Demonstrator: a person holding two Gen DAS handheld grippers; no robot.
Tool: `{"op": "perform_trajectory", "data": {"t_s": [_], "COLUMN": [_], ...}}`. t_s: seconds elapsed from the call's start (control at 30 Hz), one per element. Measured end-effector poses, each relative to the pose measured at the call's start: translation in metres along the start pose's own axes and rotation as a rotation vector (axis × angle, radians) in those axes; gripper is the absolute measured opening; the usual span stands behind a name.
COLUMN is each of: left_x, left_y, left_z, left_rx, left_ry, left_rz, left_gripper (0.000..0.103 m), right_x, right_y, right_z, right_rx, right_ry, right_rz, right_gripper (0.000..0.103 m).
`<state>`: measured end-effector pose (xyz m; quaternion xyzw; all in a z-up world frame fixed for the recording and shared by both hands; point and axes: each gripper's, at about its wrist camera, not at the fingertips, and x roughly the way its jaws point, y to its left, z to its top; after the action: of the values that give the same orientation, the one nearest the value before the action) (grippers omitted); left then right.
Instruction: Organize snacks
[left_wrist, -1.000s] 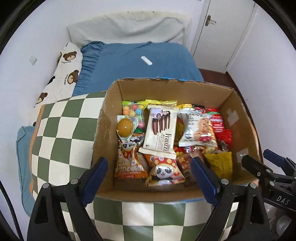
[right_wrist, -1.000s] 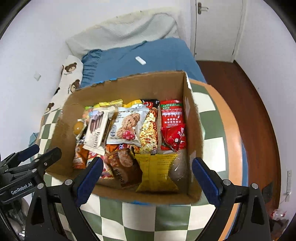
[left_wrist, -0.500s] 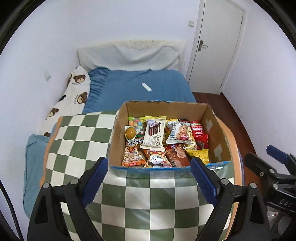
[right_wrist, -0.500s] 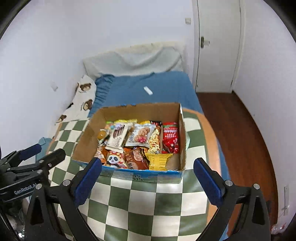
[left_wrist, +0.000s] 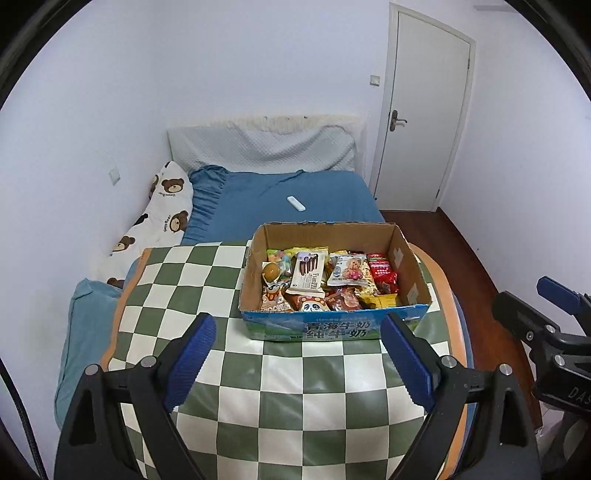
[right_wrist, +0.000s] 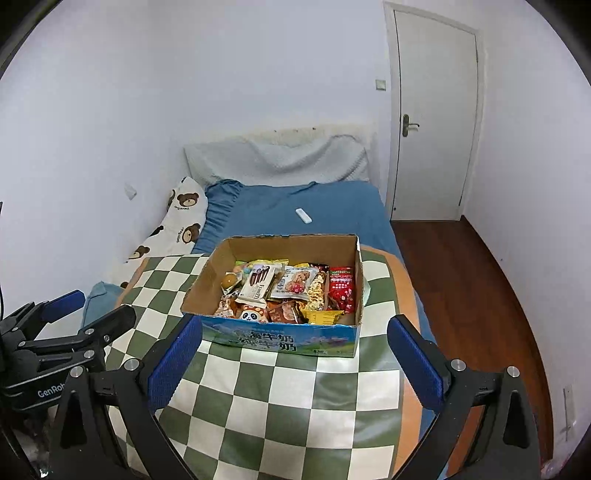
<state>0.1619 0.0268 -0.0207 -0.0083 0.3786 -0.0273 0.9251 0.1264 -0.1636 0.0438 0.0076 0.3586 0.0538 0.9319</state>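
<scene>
Both tongs have pulled back and up from the box (left_wrist: 334, 328), so far more of the room shows than a second ago. Left tongs (left_wrist: 295, 360) and right tongs (right_wrist: 295, 360) hang spread wide, holding nothing, above the checked tabletop (left_wrist: 258, 398). On its far part sits the open box, packed with snacks (left_wrist: 325, 278). Beyond it lies a bed (left_wrist: 295, 188) with a blue sheet, a bear-print pillow (left_wrist: 162, 218) against the left wall and a small white remote (left_wrist: 296, 203) on the sheet. A white door (left_wrist: 424, 110) stands shut at the right, beside wooden floor (right_wrist: 461, 266).
</scene>
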Motion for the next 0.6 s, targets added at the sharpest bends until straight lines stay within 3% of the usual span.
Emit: {"op": "perform_trajectory", "data": {"t_s": [0.4, 0.47, 0.6], "left_x": [-0.01, -0.007, 0.008], "left_y": [0.004, 0.005, 0.005], "left_z": [-0.007, -0.006, -0.003], "left_rx": [-0.028, -0.028, -0.03], "left_ry": [-0.025, -0.026, -0.015], "left_rz": [0.01, 0.013, 0.023], "left_gripper": [0.091, 0.102, 0.102], "right_x": [-0.013, -0.008, 0.007], "right_y": [0.003, 0.002, -0.002], "right_z": [-0.005, -0.005, -0.005], "right_rx": [-0.002, 0.0, 0.012], "right_ry": [-0.009, -0.008, -0.007], "right_rz": [-0.007, -0.017, -0.029], "right_gripper": [0.103, 0.103, 0.103]}}
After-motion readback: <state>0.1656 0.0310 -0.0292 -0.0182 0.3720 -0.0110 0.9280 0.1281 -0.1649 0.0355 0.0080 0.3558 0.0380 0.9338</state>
